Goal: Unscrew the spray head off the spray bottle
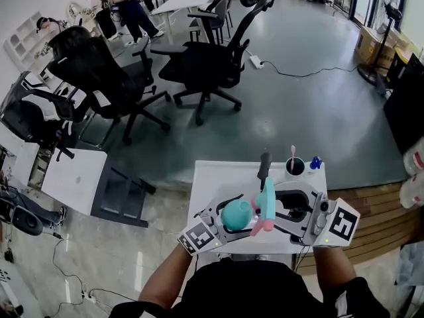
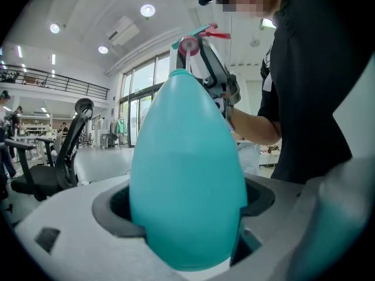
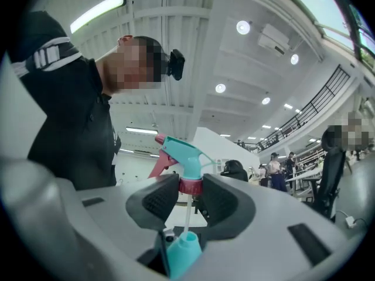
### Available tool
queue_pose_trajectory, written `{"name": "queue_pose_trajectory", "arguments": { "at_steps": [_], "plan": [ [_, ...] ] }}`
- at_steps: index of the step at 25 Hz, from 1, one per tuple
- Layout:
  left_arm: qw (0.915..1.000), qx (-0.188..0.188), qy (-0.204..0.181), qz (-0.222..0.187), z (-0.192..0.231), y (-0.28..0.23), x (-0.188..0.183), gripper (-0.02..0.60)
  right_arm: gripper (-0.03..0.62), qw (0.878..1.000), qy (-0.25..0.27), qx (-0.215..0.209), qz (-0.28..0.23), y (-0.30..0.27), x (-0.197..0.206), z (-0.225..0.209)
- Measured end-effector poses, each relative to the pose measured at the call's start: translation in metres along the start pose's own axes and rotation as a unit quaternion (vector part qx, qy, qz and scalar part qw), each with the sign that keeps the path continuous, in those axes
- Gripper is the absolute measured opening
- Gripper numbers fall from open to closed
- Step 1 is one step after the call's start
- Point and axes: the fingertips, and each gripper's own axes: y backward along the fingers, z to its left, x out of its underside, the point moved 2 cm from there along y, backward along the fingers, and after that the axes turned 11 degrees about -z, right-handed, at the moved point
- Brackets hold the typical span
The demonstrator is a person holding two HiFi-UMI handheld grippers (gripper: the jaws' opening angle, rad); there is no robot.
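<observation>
In the head view I hold a teal spray bottle (image 1: pixel 236 215) sideways over the white table (image 1: pixel 215 177). My left gripper (image 1: pixel 228 222) is shut on its egg-shaped body (image 2: pixel 187 174), which fills the left gripper view. The teal spray head (image 3: pixel 181 151) with a pink trigger sits in my right gripper (image 3: pixel 190 195), which is shut on its pink collar (image 3: pixel 190 185). The collar stands clear of the open bottle neck (image 3: pixel 183 247). A thin white dip tube (image 3: pixel 187 215) runs from the collar down into the neck. The spray head (image 2: pixel 196 43) also shows beyond the bottle tip in the left gripper view.
At the table's far edge stand a dark cup (image 1: pixel 295 167) with a pink stick in it, a small blue item (image 1: pixel 315 162) and a black object (image 1: pixel 264 165). Black office chairs (image 1: pixel 205 65) stand beyond. A white cabinet (image 1: pixel 73 177) stands on the left.
</observation>
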Motion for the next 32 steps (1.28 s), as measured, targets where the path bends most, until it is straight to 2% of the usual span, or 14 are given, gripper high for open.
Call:
{"name": "queue_pose_trajectory", "arguments": {
  "at_steps": [4, 8, 12, 16, 23, 32],
  "plan": [
    [0.9994, -0.026, 0.013, 0.019, 0.006, 0.0, 0.025, 0.46, 0.135, 1.0, 0.015, 0.021, -0.018, 0.002, -0.014, -0.006],
    [0.9975, -0.05, 0.026, 0.043, 0.013, 0.005, 0.048, 0.461, 0.135, 0.997, 0.061, 0.03, -0.046, 0.004, -0.034, -0.011],
    [0.9938, -0.075, 0.029, 0.077, 0.021, 0.011, 0.075, 0.461, 0.135, 0.994, 0.079, 0.042, -0.057, 0.007, -0.042, -0.013],
    [0.991, -0.094, 0.039, 0.087, 0.023, 0.015, 0.088, 0.461, 0.135, 0.993, 0.086, 0.057, -0.054, 0.006, -0.047, -0.017],
    [0.9884, -0.127, 0.031, 0.076, 0.034, 0.02, 0.078, 0.46, 0.137, 0.991, 0.084, 0.102, -0.03, 0.014, -0.029, -0.034],
    [0.9832, -0.175, 0.013, 0.053, 0.05, 0.026, 0.05, 0.462, 0.137, 0.984, 0.056, 0.166, 0.024, 0.039, 0.017, -0.053]
  ]
}}
